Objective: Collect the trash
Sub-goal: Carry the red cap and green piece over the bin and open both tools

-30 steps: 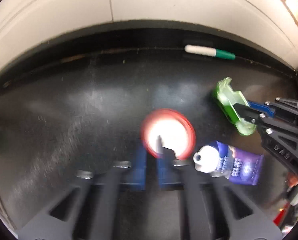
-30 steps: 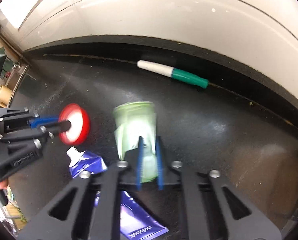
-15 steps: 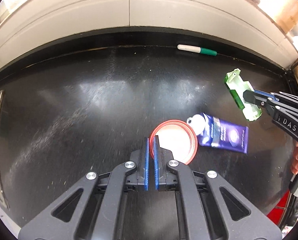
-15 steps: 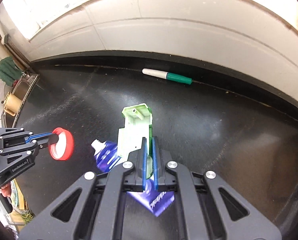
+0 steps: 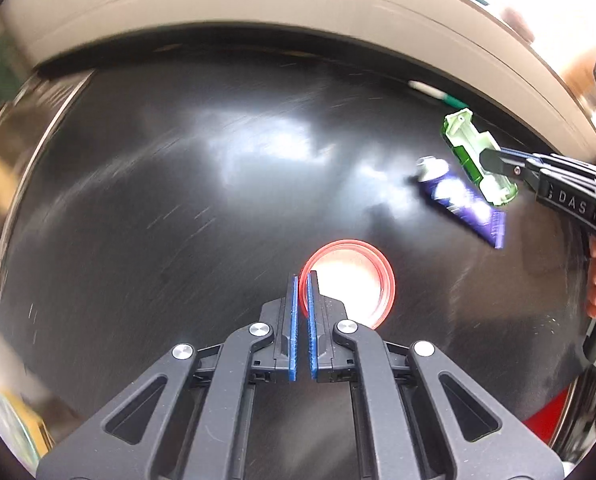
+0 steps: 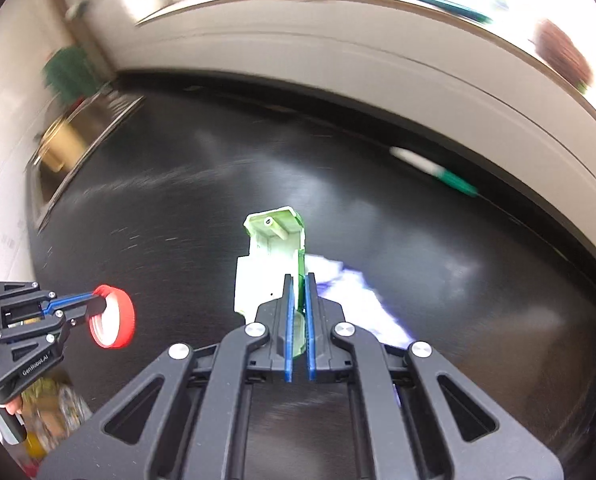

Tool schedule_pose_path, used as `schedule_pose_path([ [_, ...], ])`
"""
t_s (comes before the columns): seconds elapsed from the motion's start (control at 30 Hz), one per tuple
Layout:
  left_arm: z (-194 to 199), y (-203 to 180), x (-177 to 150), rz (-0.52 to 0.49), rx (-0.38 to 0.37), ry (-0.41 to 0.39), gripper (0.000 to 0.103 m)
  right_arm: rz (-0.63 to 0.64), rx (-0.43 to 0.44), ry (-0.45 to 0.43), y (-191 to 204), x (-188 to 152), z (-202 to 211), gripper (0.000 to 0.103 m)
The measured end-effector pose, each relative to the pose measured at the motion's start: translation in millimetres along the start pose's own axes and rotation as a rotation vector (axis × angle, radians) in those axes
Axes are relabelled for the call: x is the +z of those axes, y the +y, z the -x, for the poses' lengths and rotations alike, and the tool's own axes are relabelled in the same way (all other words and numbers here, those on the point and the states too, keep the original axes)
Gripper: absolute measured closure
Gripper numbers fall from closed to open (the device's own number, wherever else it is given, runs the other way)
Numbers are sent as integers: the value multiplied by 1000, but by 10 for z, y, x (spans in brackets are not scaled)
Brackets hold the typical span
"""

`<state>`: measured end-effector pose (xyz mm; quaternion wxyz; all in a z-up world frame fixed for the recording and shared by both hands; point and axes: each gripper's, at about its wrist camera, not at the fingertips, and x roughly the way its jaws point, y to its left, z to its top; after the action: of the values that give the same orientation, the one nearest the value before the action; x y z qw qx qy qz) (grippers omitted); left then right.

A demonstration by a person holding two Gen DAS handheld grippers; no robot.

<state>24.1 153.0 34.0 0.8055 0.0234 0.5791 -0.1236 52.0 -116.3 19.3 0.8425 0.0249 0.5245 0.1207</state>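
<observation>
My left gripper (image 5: 302, 280) is shut on the rim of a red lid (image 5: 351, 280) and holds it above the black counter; it also shows in the right wrist view (image 6: 114, 318) at the left. My right gripper (image 6: 298, 280) is shut on a green plastic piece (image 6: 272, 252), also lifted; the piece shows in the left wrist view (image 5: 473, 152) at the right. A purple tube (image 5: 457, 196) with a white cap lies on the counter under the green piece, partly hidden in the right wrist view (image 6: 361, 300).
A white and green marker (image 6: 433, 170) lies by the white back wall (image 6: 337, 56). A metal sink (image 6: 54, 168) sits at the counter's left end. The black counter (image 5: 178, 200) spreads between. Coloured clutter (image 6: 54, 408) shows below the front left edge.
Both grippers have lifted higher and swung left with the lid and green piece still held. The tube and marker now sit farther right. The sink has come into view.
</observation>
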Motion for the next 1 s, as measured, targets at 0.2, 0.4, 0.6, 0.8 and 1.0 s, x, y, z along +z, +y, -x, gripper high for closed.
schedule_pose_path([
  [0.2, 337, 877, -765, 240, 102, -13, 100, 279, 153, 55, 1464, 132, -278, 97],
  [0.4, 747, 1806, -1784, 527, 229, -18, 100, 541, 324, 130, 3029, -72, -397, 97],
  [0.6, 874, 2326, -2775, 774, 257, 6, 100, 798, 406, 221, 4290, -586, -520, 97],
  [0.8, 543, 2581, -3414, 943, 213, 29, 100, 982, 397, 354, 5013, -1232, -985, 97],
  [1.0, -236, 2825, -3915, 1089, 127, 76, 100, 1083, 328, 476, 5301, -1780, -1662, 97],
])
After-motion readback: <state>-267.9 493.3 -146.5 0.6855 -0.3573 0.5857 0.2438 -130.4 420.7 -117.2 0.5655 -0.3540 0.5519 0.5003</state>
